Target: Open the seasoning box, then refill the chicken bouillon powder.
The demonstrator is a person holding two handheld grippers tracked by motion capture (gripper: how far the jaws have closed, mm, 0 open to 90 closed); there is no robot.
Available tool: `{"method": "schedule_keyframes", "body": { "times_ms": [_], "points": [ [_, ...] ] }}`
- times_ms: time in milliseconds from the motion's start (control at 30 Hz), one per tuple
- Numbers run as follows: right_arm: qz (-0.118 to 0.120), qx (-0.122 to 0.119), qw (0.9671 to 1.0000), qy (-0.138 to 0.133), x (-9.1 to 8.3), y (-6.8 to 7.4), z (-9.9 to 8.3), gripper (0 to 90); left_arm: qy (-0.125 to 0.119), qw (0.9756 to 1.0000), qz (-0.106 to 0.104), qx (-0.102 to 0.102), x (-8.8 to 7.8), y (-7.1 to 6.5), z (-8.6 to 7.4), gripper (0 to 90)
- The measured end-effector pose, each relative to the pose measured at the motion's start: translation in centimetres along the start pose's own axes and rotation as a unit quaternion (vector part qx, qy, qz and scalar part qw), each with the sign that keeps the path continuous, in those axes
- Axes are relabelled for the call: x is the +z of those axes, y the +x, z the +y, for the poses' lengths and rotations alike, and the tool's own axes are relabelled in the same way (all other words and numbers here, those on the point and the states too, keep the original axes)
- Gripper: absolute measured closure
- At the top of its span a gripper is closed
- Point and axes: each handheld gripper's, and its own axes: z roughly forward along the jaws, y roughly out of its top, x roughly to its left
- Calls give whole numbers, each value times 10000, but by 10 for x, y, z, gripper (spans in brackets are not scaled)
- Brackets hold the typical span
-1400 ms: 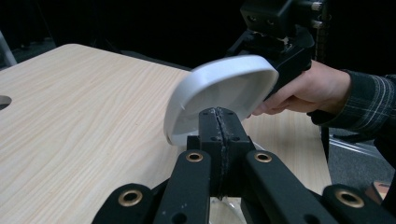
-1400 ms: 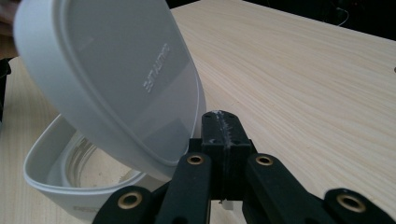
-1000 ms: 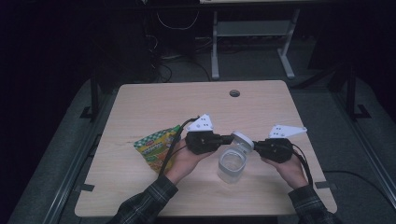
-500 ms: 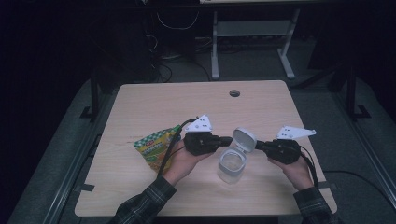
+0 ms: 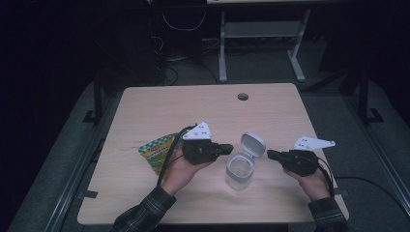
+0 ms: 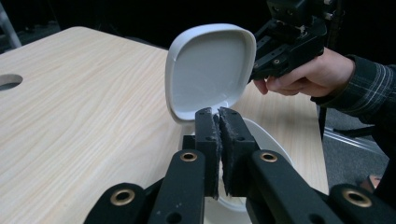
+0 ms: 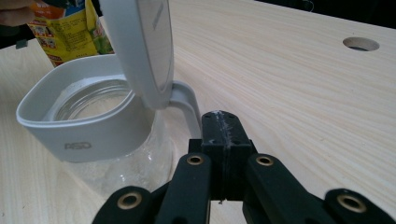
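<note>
Jar (image 5: 240, 170) on table (image 5: 159, 106), lid (image 5: 253, 143) flipped up | left gripper (image 5: 230, 147) pressed together beside rim | right gripper (image 5: 269, 154) pressed together, clear of lid | packet (image 5: 155, 150) behind

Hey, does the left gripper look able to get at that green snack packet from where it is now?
Probably yes. The green snack packet lies flat on the table beside the left gripper, with nothing between them; the shut jaws point away toward the jar, so it must turn and open.

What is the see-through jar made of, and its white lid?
The jar looks like clear glass or hard plastic: you see the wood grain through it. Its lid and collar look like smooth matte white plastic with soft, molded edges.
</note>
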Motion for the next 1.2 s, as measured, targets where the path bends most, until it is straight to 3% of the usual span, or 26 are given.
{"method": "schedule_keyframes", "body": {
  "times_ms": [267,800,1200],
  "points": [
    [9,34,10000,-3,-4,8,-3,895,66,10000,2,-56,-15,-5,-6,814],
    [173,31,9998,-21,-13,21,-11,891,212,9996,58,-169,-26,-15,-19,740],
    [410,-49,9991,-73,-12,30,-6,897,342,9990,157,-237,-53,-22,-34,667]
  ]
}}
